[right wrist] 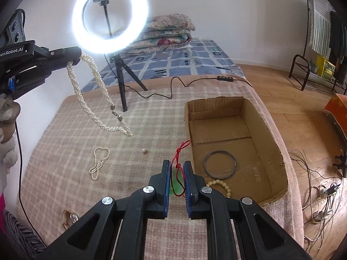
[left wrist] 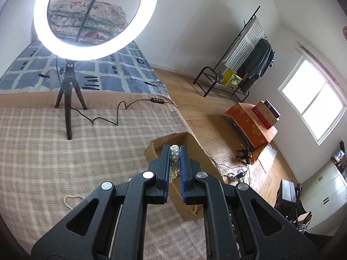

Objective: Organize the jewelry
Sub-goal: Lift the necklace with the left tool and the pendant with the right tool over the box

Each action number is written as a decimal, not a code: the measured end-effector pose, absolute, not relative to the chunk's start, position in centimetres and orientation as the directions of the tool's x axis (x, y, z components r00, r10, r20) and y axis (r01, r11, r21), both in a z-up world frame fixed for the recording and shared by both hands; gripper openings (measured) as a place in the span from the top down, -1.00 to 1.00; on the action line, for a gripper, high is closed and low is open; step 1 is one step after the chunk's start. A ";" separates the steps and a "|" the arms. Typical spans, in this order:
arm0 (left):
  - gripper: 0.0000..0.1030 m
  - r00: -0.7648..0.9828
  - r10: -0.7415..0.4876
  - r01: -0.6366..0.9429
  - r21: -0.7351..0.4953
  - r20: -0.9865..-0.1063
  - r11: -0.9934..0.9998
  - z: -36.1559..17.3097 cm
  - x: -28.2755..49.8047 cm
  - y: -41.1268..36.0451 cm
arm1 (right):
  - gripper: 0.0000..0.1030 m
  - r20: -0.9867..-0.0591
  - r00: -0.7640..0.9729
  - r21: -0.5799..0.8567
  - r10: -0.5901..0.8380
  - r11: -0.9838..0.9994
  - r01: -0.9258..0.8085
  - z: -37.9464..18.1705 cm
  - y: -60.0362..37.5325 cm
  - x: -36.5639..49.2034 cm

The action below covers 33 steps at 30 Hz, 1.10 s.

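My left gripper is shut on a thick multi-strand pearl necklace. The right wrist view shows that same gripper at the upper left, with the pearl necklace hanging from it in long loops above the bed. My right gripper is shut on a green pendant; its red cord sticks out past the fingertips. An open cardboard box lies to the right, holding a dark bangle and a cream bead bracelet.
A thin pearl strand, one loose pearl and a small shiny piece lie on the checked bedcover. A lit ring light on a tripod stands behind, its cable trailing. The bed's edge and wooden floor are right.
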<state>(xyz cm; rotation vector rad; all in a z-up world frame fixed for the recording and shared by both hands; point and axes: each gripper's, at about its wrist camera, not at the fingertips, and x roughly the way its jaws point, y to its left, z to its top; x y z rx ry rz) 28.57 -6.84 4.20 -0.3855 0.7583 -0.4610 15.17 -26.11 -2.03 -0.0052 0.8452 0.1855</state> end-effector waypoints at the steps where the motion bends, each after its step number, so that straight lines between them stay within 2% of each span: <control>1: 0.88 0.632 -0.532 0.264 -0.489 -0.563 0.831 4.3 28.9 -7.5 | 0.81 -0.744 0.650 0.069 0.156 0.985 -0.157 -2.0 -26.6 15.2; 17: 0.88 0.596 -0.558 0.318 -0.468 -0.578 0.825 4.2 34.0 -16.0 | 0.81 -0.764 0.636 0.119 0.110 0.992 -0.029 -3.4 -33.9 15.5; 33: 0.88 0.533 -0.525 0.305 -0.428 -0.663 0.850 -0.5 39.3 -23.5 | 0.81 -0.805 0.581 0.179 0.123 0.983 0.039 -6.2 -36.4 17.3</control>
